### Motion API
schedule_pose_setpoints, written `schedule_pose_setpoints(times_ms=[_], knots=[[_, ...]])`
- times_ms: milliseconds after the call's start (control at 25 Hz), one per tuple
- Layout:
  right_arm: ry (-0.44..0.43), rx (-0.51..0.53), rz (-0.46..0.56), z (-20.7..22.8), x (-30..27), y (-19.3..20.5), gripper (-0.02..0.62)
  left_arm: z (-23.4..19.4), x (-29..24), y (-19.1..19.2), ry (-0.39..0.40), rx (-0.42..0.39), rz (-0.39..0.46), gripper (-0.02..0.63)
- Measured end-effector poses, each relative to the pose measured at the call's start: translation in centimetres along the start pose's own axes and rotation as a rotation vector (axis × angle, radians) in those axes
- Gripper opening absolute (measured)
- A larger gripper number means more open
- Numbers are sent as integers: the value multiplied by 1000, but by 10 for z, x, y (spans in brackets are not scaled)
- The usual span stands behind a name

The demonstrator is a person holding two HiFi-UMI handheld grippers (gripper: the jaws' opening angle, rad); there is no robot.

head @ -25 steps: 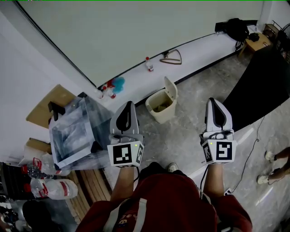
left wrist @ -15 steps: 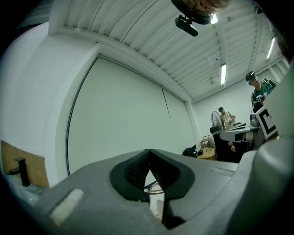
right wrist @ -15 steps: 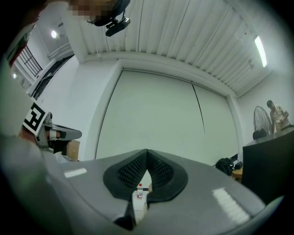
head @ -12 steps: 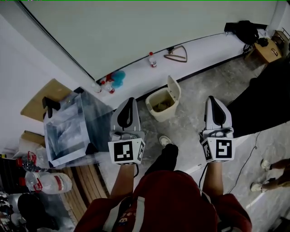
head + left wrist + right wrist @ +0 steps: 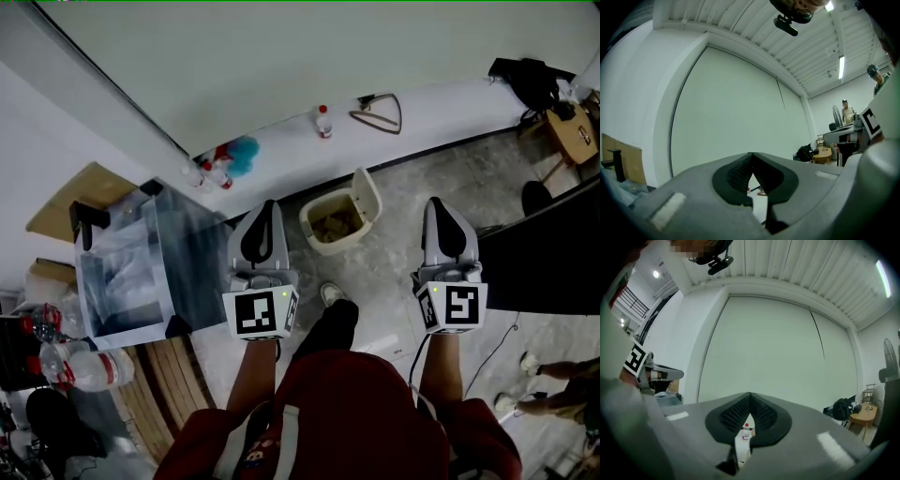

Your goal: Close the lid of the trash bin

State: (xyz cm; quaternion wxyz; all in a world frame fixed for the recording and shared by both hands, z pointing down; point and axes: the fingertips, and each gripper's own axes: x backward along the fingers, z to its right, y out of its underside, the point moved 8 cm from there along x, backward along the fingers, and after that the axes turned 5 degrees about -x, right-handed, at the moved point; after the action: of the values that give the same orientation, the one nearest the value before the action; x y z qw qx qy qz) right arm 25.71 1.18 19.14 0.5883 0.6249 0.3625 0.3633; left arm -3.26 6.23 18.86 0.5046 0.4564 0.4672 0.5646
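Across grey floor (image 5: 394, 267), step nearer bin (image 5: 323, 242) with left tongs (image 5: 265, 208) and right tongs (image 5: 438, 205) as now, shut and empty, then push upright lid (image 5: 369, 193) down over the opening.

Trash bin (image 5: 349, 243) contents indistinct

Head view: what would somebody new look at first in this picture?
The two grey grippers jump out first, the left gripper and the right gripper, held out side by side in the middle with jaws shut. Between them, farther off on the grey floor, stands the cream trash bin with its lid tipped open. A big clear box sits at the left.
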Motion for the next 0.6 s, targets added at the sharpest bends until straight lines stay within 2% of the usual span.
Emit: schedule_pose_setpoints(times_ms=[280, 600], knots=[[-73, 4, -88, 3, -80, 25, 0, -24, -51, 29, -36, 23, -46, 3], [-144, 7, -213, -2, -152, 72, 0, -52, -93, 77, -77, 43, -103, 3]])
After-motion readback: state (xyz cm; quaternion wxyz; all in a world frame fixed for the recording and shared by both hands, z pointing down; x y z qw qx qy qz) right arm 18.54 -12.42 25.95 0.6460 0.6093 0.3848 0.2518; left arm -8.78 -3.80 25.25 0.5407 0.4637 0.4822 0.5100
